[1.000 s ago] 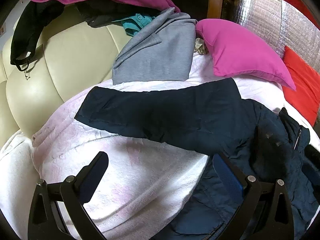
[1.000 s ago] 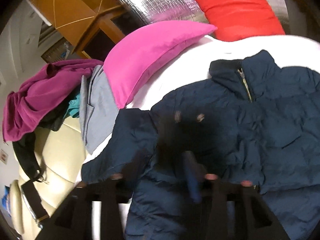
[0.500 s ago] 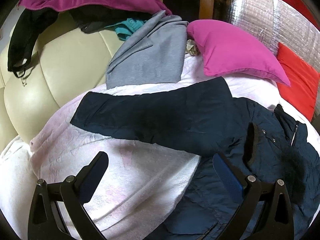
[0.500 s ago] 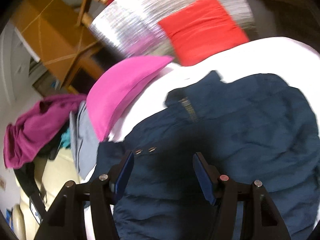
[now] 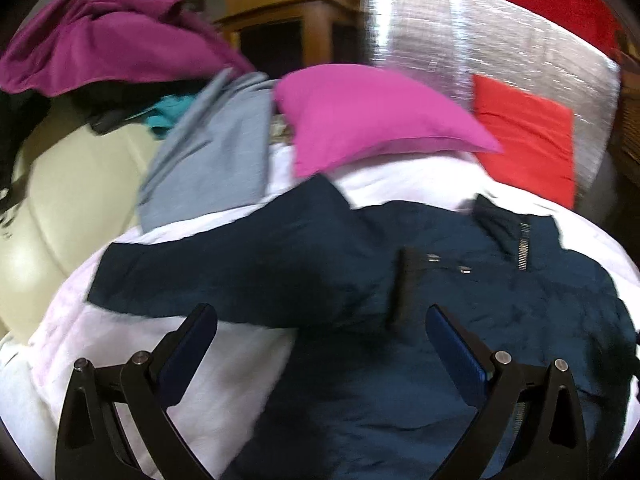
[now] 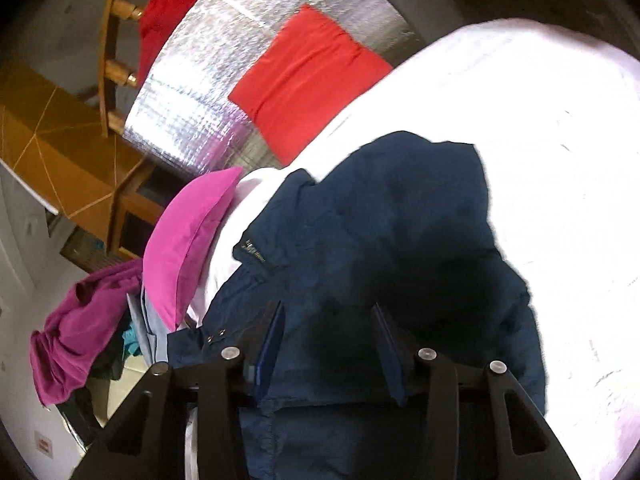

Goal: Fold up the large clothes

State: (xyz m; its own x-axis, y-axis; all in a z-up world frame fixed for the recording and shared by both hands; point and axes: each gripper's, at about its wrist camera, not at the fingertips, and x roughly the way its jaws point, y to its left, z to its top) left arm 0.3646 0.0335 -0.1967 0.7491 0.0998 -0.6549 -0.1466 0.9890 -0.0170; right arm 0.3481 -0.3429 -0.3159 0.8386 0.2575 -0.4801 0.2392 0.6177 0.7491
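Observation:
A dark navy padded jacket (image 5: 360,280) lies spread on a white blanket (image 5: 200,380), one sleeve stretched out to the left, collar and zip at the upper right. My left gripper (image 5: 320,336) is open and empty, hovering over the jacket's body by the sleeve. In the right wrist view the jacket (image 6: 400,240) fills the middle, its right side folded in over the body. My right gripper (image 6: 328,332) is open and empty just above the jacket's chest.
A magenta pillow (image 5: 368,116) and a red cushion (image 5: 524,136) lie behind the jacket against a silver foil panel (image 5: 480,40). A grey garment (image 5: 208,152) and a purple garment (image 5: 100,40) hang over the cream sofa back (image 5: 60,200).
Both views have swung to the right across the jacket. The right gripper was blurred over the chest, then opened, and now looks at the jacket's right side.

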